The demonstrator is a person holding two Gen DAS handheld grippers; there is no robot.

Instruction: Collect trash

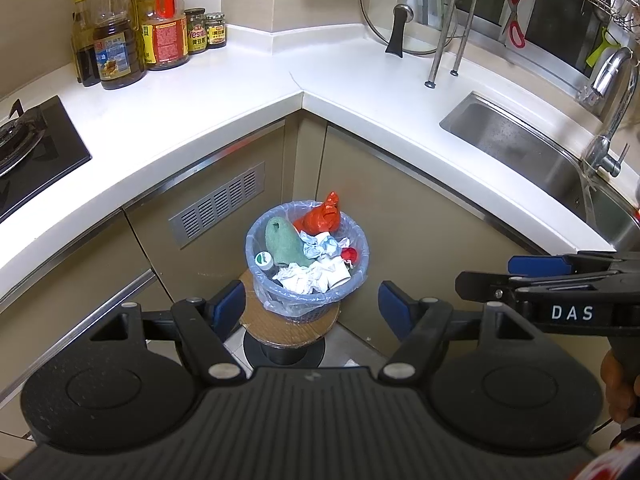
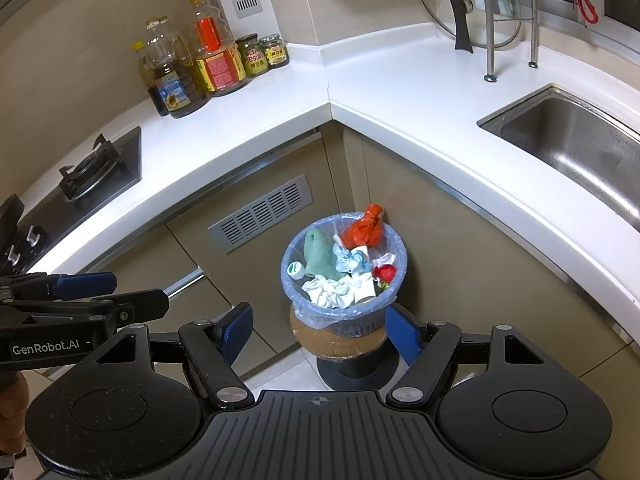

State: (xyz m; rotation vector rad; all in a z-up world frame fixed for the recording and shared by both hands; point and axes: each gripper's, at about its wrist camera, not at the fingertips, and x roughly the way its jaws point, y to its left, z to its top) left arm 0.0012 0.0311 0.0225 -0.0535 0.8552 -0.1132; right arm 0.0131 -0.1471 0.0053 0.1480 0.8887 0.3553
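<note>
Both tools hang with jaws apart and empty, the left tool (image 1: 312,308) and right tool (image 2: 318,330) above a full trash basket (image 1: 306,256). It sits on a round stool (image 1: 288,326) in the corner below the tabletop (image 1: 224,92).

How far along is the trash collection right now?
Done: the lined bin on the round stool already holds an orange bag, a green cloth and crumpled paper. In hand: nothing; the left gripper and right gripper are open above it. Left: the liner is not yet gathered or lifted.
</note>
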